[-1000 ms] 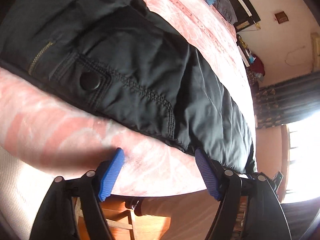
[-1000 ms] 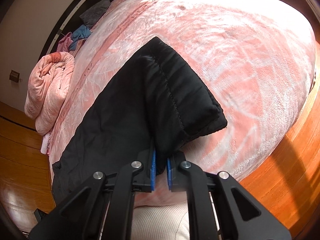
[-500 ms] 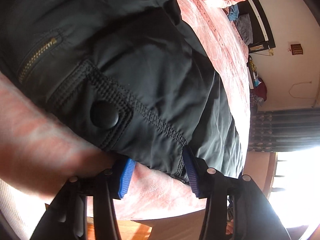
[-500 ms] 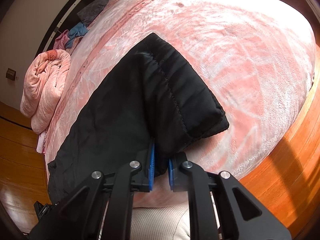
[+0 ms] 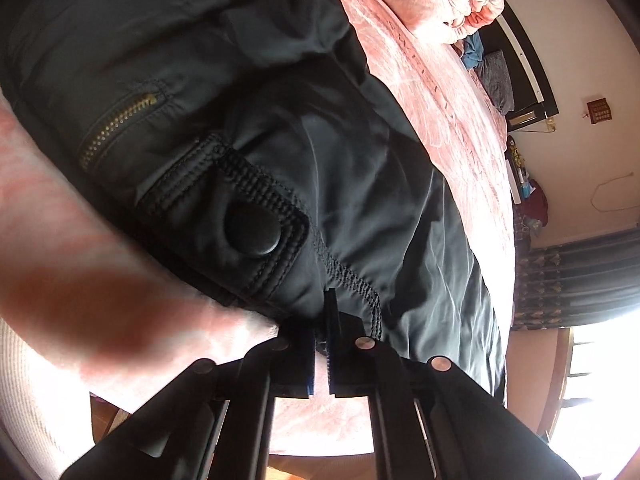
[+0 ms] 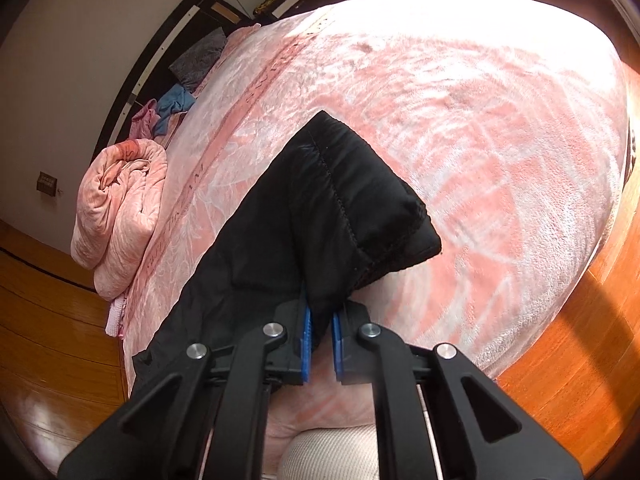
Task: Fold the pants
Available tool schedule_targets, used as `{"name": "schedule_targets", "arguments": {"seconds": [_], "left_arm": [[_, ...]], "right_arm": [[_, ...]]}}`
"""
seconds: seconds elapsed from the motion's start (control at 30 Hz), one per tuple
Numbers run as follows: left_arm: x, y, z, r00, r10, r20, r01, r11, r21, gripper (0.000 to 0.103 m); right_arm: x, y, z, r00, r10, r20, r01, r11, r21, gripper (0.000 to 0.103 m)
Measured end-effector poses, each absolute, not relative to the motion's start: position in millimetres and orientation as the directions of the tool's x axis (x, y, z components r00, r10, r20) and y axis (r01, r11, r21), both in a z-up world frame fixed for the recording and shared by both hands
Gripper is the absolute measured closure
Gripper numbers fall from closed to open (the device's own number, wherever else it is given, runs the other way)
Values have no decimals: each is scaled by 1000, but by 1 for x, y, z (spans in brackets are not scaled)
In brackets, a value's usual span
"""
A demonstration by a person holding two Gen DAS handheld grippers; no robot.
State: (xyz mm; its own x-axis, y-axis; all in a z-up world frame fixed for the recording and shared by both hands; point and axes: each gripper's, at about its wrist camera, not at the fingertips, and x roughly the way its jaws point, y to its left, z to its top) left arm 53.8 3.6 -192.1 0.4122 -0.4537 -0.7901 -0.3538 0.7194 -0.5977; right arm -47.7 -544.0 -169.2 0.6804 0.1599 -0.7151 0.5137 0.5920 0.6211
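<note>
Tongs, left (image 5: 320, 332) and right (image 6: 320, 320), pinch pants (image 5: 280, 140), hiding pinched hem.

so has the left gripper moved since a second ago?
Yes. The left gripper has advanced from over the pink fleece blanket onto the black padded pants, jaws just closed on their edge.

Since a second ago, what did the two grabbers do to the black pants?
The left hand-held gripper has just been closing: its jaws stood wide apart beside the pants, and now pinch the stitched edge near the snap button. The right hand-held gripper stayed clamped on the leg hem; the pants stayed on the pink bed.
</note>
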Motion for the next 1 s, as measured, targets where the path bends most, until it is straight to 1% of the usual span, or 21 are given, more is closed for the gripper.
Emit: {"name": "schedule_targets", "arguments": {"seconds": [0.1,0.13,0.2,0.27,0.37,0.43,0.5,0.6,0.67,0.7,0.8,0.83,0.87,0.9,0.93,0.97,1.0], "left_arm": [[57,-4,-192,416,-458,-786,-323,734,-598,100],[58,-3,-196,413,-455,-789,-329,733,-595,99],[60,3,-211,398,-467,-790,-343,723,-600,98],[61,6,-215,394,-480,-784,-348,711,-610,98],[61,6,-211,382,-481,-789,-330,727,-603,96],[62,6,-208,371,-489,-790,-329,726,-604,94],[66,4,-206,357,-497,-791,-333,723,-605,93],[64,-1,-203,350,-498,-793,-338,723,-603,89],[63,-8,-199,355,-489,-797,-318,738,-595,88],[63,-12,-198,358,-477,-803,-299,756,-582,86],[69,-18,-197,361,-437,-824,-240,810,-534,85],[70,-19,-196,359,-426,-830,-216,828,-518,84],[71,-22,-194,355,-422,-834,-193,840,-507,82],[72,-24,-191,351,-427,-833,-168,847,-504,73],[72,-27,-187,347,-435,-831,-141,852,-505,59],[72,-31,-183,344,-437,-831,-114,859,-499,52],[71,-35,-179,347,-429,-834,-92,869,-486,37]], "right_arm": [[-48,-540,-148,721,100,-686,473,653,592,97],[-46,-540,-149,713,103,-693,482,646,592,97],[-42,-543,-165,654,116,-748,538,622,568,97],[-42,-546,-189,594,126,-795,591,602,537,97],[-47,-548,-202,611,145,-779,587,578,568,97],[-47,-549,-198,624,147,-768,580,571,581,97],[-49,-555,-193,657,170,-735,566,532,630,97],[-51,-563,-188,690,193,-698,560,468,684,98],[-51,-563,-184,690,167,-705,567,481,669,98],[-52,-562,-184,681,155,-715,576,489,655,98],[-48,-553,-191,603,113,-790,621,555,553,97],[-45,-548,-186,592,91,-801,620,583,525,97],[-44,-544,-178,588,63,-807,613,615,495,97],[-40,-537,-167,585,30,-811,605,650,460,97],[-36,-528,-154,589,-4,-808,591,684,428,97],[-33,-518,-140,601,-34,-799,570,719,398,97],[-28,-506,-124,619,-57,-783,540,755,372,97]]}}
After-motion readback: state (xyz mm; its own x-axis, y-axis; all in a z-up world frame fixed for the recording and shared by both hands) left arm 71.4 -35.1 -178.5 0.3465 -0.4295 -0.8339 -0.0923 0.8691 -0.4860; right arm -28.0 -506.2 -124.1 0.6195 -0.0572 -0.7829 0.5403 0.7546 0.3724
